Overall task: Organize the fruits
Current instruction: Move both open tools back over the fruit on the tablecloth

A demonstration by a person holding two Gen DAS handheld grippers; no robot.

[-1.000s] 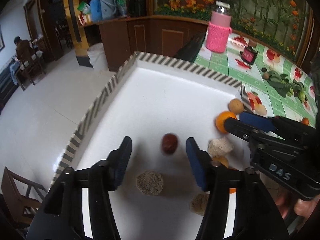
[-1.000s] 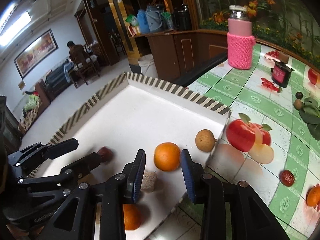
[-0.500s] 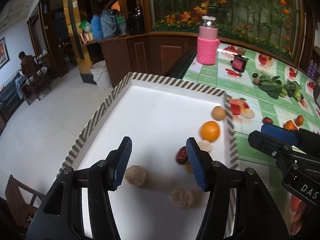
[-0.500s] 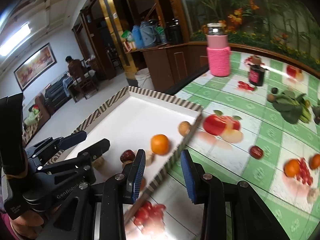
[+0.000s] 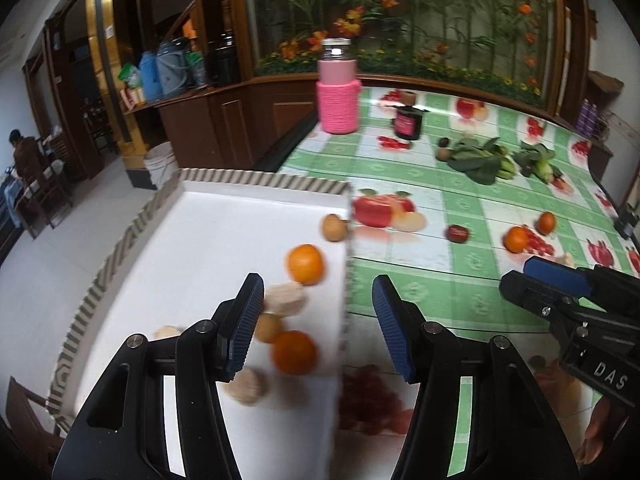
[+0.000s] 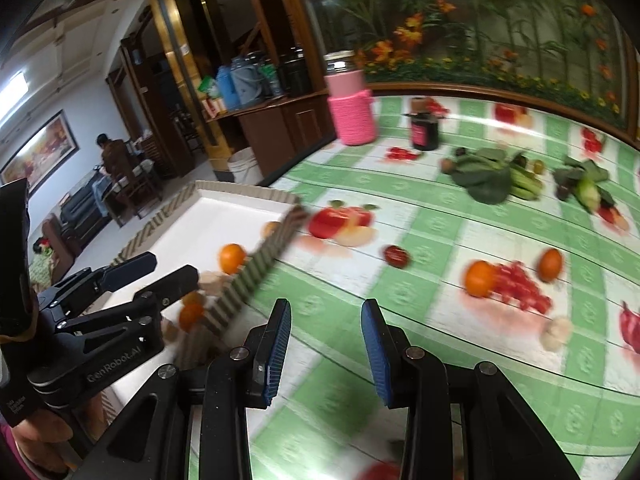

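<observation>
A white tray with a striped rim holds two oranges, a brown round fruit and several pale round pieces. On the green fruit-print tablecloth lie a red date, an orange and a smaller orange fruit. My left gripper is open and empty above the tray's right edge. My right gripper is open and empty above the tablecloth, right of the tray. The right gripper also shows in the left wrist view.
A pink knit-covered bottle and a dark jar stand at the back. Green leafy vegetables lie at the back right. The table edge drops to a white floor on the left. A pale garlic-like piece lies at the right.
Both grippers have drawn back from the tray and swung right. The red date that lay between the left fingers is out of sight. More tablecloth and loose fruit is now in view.
</observation>
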